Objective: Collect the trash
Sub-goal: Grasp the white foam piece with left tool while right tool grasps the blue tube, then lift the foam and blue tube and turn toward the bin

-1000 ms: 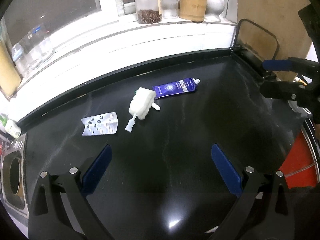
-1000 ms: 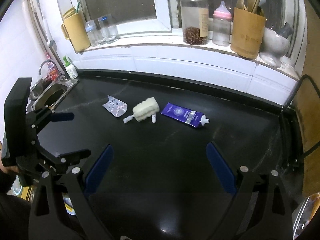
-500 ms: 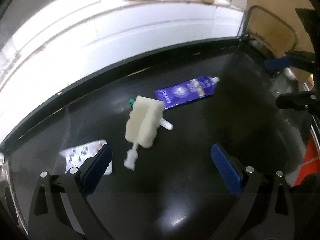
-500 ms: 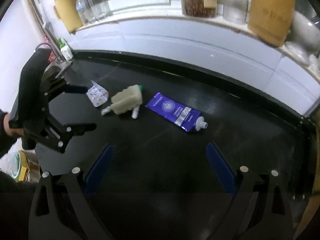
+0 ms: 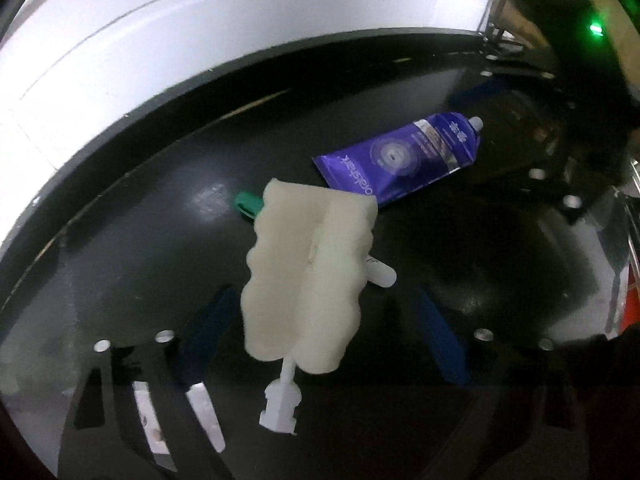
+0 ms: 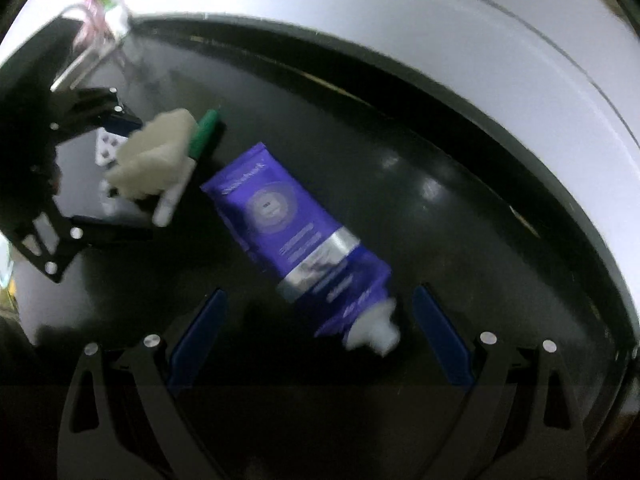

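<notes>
Trash lies on the glossy black counter (image 5: 140,248): a lumpy cream foam block (image 5: 308,276), long axis toward the left gripper (image 5: 320,336), whose jaws are closing around it without touching; a flat purple tube (image 6: 296,236), cap toward the spread right gripper (image 6: 316,340)

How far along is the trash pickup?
Nothing collected yet. The sponge brush, purple tube and blister pack all lie on the counter. Left gripper is closing around the brush; right gripper hangs open over the tube.
</notes>
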### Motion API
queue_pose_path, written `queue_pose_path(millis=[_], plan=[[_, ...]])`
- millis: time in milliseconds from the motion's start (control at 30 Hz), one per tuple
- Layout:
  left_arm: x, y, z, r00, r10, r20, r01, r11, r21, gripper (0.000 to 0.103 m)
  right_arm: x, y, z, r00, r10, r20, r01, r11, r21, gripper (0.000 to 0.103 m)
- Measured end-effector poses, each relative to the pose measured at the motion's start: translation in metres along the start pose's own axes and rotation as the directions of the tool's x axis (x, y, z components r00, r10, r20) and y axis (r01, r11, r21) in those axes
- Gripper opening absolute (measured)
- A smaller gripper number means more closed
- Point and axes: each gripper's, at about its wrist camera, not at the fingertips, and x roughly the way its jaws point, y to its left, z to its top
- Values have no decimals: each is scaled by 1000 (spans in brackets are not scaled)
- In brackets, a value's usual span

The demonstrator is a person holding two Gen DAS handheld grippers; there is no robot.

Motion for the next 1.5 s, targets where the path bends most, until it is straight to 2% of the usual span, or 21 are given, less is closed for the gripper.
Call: queue_pose_path(millis=[33,133,167,300,367,433,533,700,833,1000,1233,1367,1500], plan=[[1,1,0,1000,-6,11,6,1000,1,76,7,-2,5,1000,0,-13,-1,1000,-23,91],[1,3,3,999,-36,37,36,999,-1,55,14,-8,13,999,38,-29,-39,998,-46,88],[1,4,4,998,-41,39,41,999,-1,40,14,-10,15,998,47,-29,-49,997,-53,86],[3,8,6,999,-36,35,37,999,-17,29,10,-9,19,997,67,-32,-69,994,-83,60],[3,10,6,999,-28,36,30,999,-43,26,7,-5,17,996,81,-39,-85,992,-90,51],[0,9,8,999,-18,43,21,998,-62,25,-1,-7,14,994,109,-12,-109,994,-31,24],[-10,9,8,999,5,54,0,995,-99,25,-17,-11,11,989,150,20,-150,987,52,14],[-29,-2,4,996,43,82,-33,992,-123,25,-32,-2,2,974,221,49,-225,966,126,8],[-48,-7,0,994,72,87,-58,986,-154,24,-41,27,-4,976,212,43,-216,966,140,7],[-72,-13,-11,992,110,67,-90,965,-245,20,-62,46,-12,985,157,78,-169,968,188,6],[-127,-35,-39,982,179,66,-148,934,-326,19,-109,86,-21,992,41,121,-63,981,185,6],[-154,-58,-54,968,244,56,-209,912,-353,19,-133,108,-28,988,10,152,-33,988,153,6],[-173,-70,-70,960,274,59,-232,896,-380,19,-149,131,-36,984,5,176,-27,992,124,6]])
